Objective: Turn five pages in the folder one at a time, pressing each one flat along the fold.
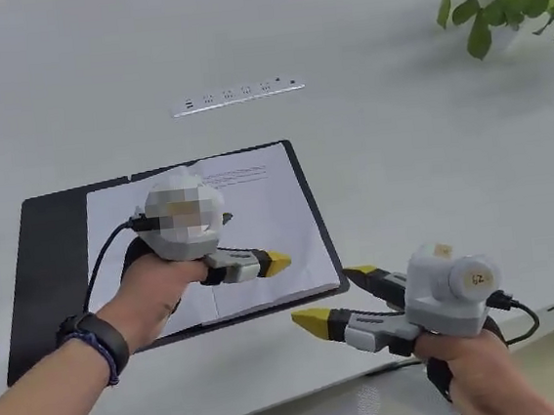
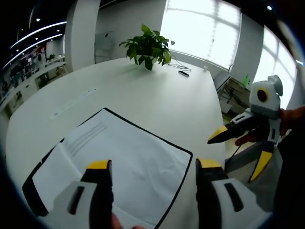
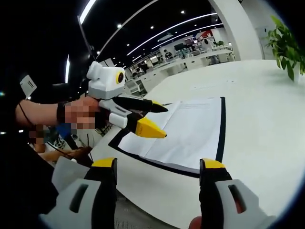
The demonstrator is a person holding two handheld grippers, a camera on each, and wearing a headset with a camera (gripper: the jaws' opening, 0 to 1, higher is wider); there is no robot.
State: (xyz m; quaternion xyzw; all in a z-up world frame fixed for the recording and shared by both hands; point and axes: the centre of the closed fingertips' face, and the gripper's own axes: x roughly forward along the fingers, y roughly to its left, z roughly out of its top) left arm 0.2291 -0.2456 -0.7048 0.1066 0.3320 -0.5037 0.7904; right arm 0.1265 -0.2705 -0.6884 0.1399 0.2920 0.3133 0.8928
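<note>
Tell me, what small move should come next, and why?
Probably move the right gripper to the near corner of the top page and pinch it: it hangs open just off the folder, the left gripper is open, and the page lies flat.

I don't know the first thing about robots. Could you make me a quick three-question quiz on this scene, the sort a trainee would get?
1. True or false: the left gripper is shut on the folder.
2. Which thing lies on the table beyond the folder? A) a power strip B) a coffee mug C) a keyboard
3. Fill the gap: the right gripper hangs over bare table beside the folder's near right corner, and the ___ gripper hangs over the white page.

Key: 1. False, its jaws stand apart with nothing between them. 2. A. 3. left.
</note>
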